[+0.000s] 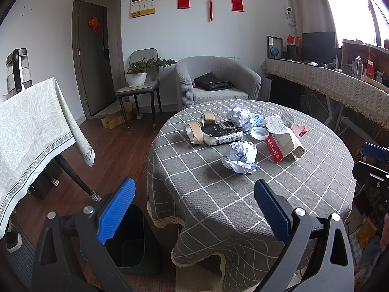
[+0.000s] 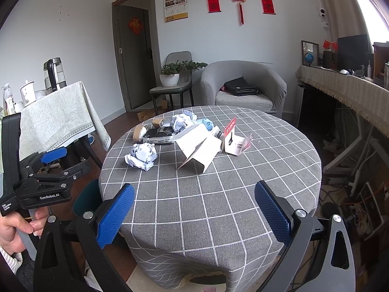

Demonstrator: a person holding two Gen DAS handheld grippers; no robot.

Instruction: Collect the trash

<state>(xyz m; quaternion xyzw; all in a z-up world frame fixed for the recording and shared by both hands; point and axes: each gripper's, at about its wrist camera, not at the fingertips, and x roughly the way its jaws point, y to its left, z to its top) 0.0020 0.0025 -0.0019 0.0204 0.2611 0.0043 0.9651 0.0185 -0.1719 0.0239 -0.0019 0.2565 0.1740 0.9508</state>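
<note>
1. Left gripper (image 1: 194, 204): jaws spread wide, nothing between them, near surface (image 1: 243, 194) edge.
2. Right gripper (image 2: 194, 206): also spread, empty.
3. Trash mid-surface: crumpled paper ball (image 1: 240, 157) nearest, tape rolls (image 1: 194, 132), SanDisk box (image 1: 284, 147) beside it.
4. Black bin (image 1: 132, 238) on floor, left of the surface.

Trash (image 1: 240, 157) on checked table (image 1: 243, 194)

Bin (image 1: 136, 238), lower left of left view, is hiding partly behind the gripper finger (image 1: 116, 211). Right gripper (image 1: 372, 168) is getting cut off at right edge. In right view, box (image 2: 199, 150) is covering most of the pile behind; hand (image 2: 17, 228) is running off left edge. Calendar (image 1: 143, 2) text is staying too small to read.
</note>
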